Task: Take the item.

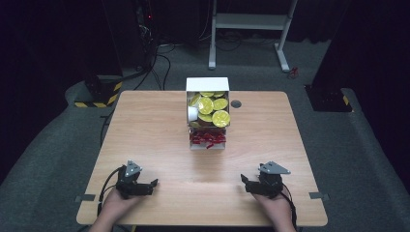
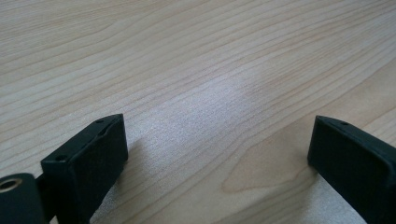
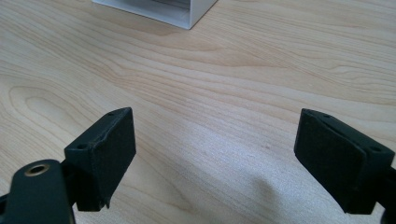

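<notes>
Black, both pairs of jaws, and spread wide with nothing between them. Left gripper low over the near left part of the table, held in the person's left hand, jaws pointing right toward the middle. Right gripper low over the near right part, held in the right hand, jaws pointing left. Grey three-cornered plate on top of each, cable trailing back from each toward the near edge. Well apart from one another, bare pale wood between.

In the left gripper view, jaws of the left gripper rising at either side, just above the wood grain of the table, soft shadow under each. In the right gripper view, jaws of the right gripper likewise parted over the table, a corner of the white box at the far top edge.

Farther out, near the far middle of the table, the white box open on top, with yellow round lids crowded inside. Just in front of it, touching on the near side, a smaller white tray with red wrapped pieces. Small dark round grommet in the tabletop just right of the box. Beyond the table, grey floor, a white frame and dark stands.
</notes>
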`<state>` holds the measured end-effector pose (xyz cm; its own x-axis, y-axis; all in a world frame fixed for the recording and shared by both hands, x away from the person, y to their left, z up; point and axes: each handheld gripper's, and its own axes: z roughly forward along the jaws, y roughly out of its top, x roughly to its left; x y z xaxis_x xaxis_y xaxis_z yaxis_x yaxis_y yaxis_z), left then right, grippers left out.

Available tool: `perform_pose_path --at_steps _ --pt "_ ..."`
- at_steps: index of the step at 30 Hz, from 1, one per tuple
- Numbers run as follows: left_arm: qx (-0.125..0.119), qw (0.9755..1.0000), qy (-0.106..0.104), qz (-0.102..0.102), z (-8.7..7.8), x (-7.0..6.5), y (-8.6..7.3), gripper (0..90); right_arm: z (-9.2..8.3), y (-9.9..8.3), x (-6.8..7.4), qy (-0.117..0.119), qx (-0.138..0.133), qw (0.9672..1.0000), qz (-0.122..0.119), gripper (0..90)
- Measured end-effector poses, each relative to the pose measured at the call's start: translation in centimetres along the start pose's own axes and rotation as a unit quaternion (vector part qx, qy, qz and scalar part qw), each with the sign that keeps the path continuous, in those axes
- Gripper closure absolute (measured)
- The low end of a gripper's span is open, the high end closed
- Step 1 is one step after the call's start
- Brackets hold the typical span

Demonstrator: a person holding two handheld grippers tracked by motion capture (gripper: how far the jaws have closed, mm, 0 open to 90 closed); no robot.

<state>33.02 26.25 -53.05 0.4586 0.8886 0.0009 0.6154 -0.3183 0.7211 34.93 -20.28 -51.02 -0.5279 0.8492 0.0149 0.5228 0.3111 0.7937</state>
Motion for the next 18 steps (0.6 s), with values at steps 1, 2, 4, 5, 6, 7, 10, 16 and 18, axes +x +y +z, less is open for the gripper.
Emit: perform_pose_path --at_steps 1,2,4,5,6,7,10,16,18 --pt "0.0 1.0 0.0 0.0 0.0 0.0 0.0 5.4 0.0 0.0 0.0 0.002 0.001 1.0 0.001 13.1" --pt "0.0 1.0 0.0 -0.001 0.0 0.0 0.0 5.5 -0.1 0.1 0.0 0.004 0.0 1.0 0.002 13.2" --pt "0.0 1.0 0.0 -0.001 0.0 0.0 0.0 5.6 -0.2 0.1 0.1 0.003 -0.007 1.0 0.001 13.6" --pt "0.0 1.0 0.0 -0.001 0.0 0.0 0.0 5.6 -0.3 0.1 0.1 0.002 -0.012 0.9999 -0.004 13.7" --pt "0.0 1.0 0.0 -0.001 0.0 0.0 0.0 5.6 -0.4 0.1 0.2 0.002 -0.017 0.9998 -0.01 13.7" --pt "0.0 1.0 0.0 -0.001 0.0 0.0 0.0 5.6 -0.5 0.2 0.3 0.002 -0.018 0.9998 -0.008 13.7" --pt "0.0 1.0 0.0 -0.001 0.0 0.0 0.0 5.6 -0.6 0.3 0.4 0.003 -0.023 0.9996 -0.014 13.7" --pt "0.0 1.0 0.001 -0.001 0.0 0.0 0.0 5.6 -0.5 0.8 1.1 0.005 -0.025 0.9994 -0.026 13.7" --pt "0.0 1.0 0.0 -0.001 0.0 0.0 0.0 5.6 -0.6 0.9 1.3 0.005 -0.027 0.9993 -0.027 13.8"
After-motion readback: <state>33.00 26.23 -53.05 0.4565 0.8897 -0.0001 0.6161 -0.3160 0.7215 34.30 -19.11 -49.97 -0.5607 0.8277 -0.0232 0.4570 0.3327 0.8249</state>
